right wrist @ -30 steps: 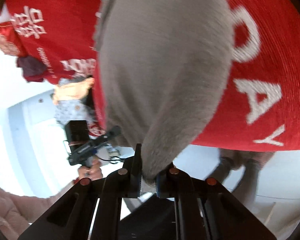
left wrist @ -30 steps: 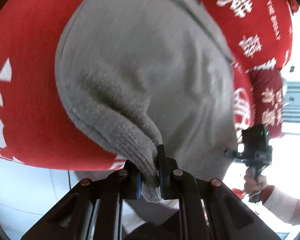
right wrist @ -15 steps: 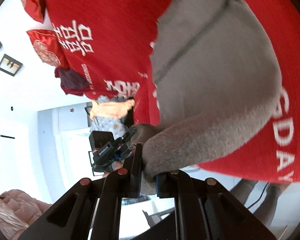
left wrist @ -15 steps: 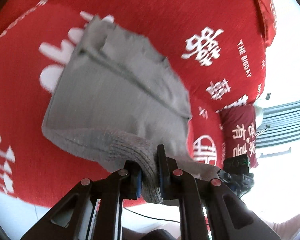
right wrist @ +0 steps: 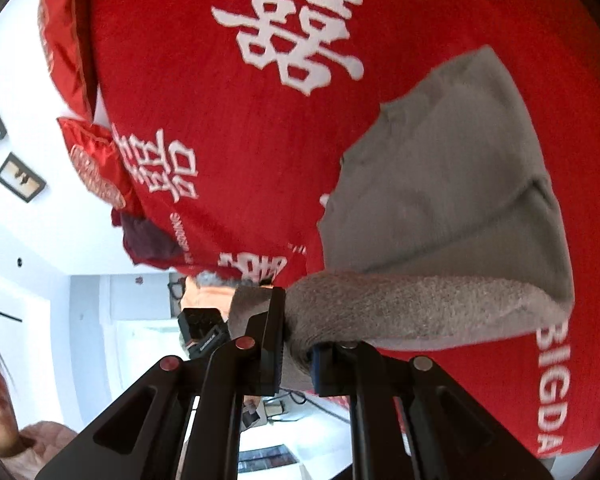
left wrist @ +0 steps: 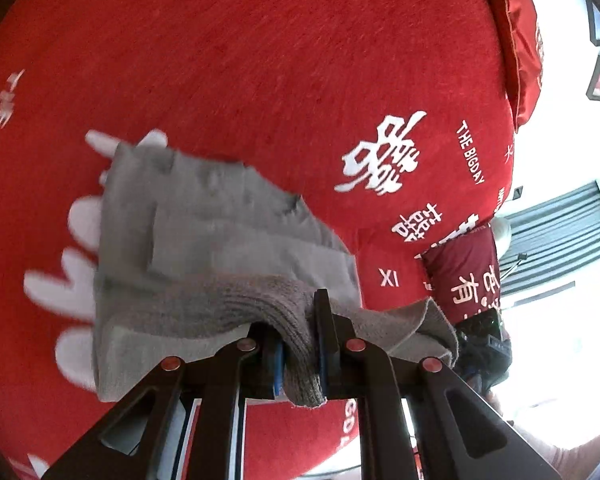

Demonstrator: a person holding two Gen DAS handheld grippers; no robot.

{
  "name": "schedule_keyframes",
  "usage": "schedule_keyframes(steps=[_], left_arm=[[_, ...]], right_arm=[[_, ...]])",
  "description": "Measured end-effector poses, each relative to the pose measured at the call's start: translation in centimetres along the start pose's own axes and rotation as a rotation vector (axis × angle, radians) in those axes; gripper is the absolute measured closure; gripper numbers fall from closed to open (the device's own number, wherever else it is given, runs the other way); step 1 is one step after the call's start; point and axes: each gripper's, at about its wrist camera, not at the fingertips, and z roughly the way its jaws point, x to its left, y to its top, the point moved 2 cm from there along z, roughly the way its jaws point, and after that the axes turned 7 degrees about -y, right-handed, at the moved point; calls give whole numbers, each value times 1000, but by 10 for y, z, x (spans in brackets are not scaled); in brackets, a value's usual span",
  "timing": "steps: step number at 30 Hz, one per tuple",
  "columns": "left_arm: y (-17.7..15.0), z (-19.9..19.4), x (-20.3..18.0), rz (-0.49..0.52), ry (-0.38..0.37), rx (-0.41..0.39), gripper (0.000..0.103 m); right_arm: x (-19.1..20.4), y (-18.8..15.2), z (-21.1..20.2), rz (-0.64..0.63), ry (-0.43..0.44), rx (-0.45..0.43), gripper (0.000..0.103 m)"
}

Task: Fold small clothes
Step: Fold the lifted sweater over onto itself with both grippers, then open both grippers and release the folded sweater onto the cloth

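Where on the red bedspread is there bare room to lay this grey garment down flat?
Widest bare patch: red bedspread beyond the grey garment, up to the red pillow. Crowded toward the dark red cushion near the edge.

Grey garment [left wrist: 220, 248] motion-blurred, type unclear; its far part smeared in the right wrist view too. Hem end hidden between left gripper [left wrist: 300, 356] fingers. Red bedspread [left wrist: 300, 80] cut off by frame edges. Right gripper [left wrist: 482, 344] mostly hidden behind cloth.
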Motion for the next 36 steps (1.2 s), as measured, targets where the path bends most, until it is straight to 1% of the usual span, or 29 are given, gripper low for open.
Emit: schedule_keyframes(steps=[3, 7, 13, 15, 18, 19, 22, 23, 24, 25, 26, 27, 29, 31, 33, 34, 35, 36], left_arm=[[20, 16, 7, 15, 17, 4, 89], [43, 46, 26, -22, 63, -4, 89], [62, 84, 61, -91, 134, 1, 89], [66, 94, 74, -111, 161, 3, 89], [71, 110, 92, -134, 211, 9, 89], [72, 115, 97, -140, 230, 15, 89], [73, 123, 103, -146, 290, 24, 89], [73, 125, 102, -134, 310, 32, 89], [73, 126, 99, -118, 325, 40, 89], [72, 126, 95, -99, 339, 50, 88], [72, 126, 92, -87, 348, 57, 88], [72, 125, 87, -73, 359, 67, 88], [72, 121, 81, -63, 364, 72, 88], [73, 113, 74, -52, 370, 58, 88], [78, 107, 71, -52, 378, 45, 88], [80, 105, 71, -55, 386, 40, 66], [83, 103, 71, -56, 401, 33, 26], [85, 100, 70, -48, 436, 11, 16]], right_arm=[[-3, 29, 13, 20, -25, -18, 92], [-22, 64, 32, 76, -64, -16, 92], [-52, 110, 70, 126, -138, 46, 92], [-64, 125, 86, 131, -164, 80, 92], [-82, 139, 106, 148, -200, 115, 91], [-89, 144, 112, 161, -210, 126, 88], [-105, 151, 125, 199, -230, 161, 87], [-106, 151, 126, 203, -217, 167, 84], [-102, 151, 125, 195, -199, 170, 72], [-96, 150, 123, 173, -174, 178, 54], [-92, 149, 122, 161, -165, 184, 48], [-86, 146, 120, 147, -159, 195, 44], [-79, 142, 118, 137, -160, 219, 44], [-71, 136, 118, 128, -142, 242, 43], [-63, 135, 120, 113, -110, 245, 43], [-59, 139, 119, 112, -78, 222, 43], [-57, 145, 117, 122, -49, 184, 43], [-56, 153, 113, 143, -19, 126, 42]])
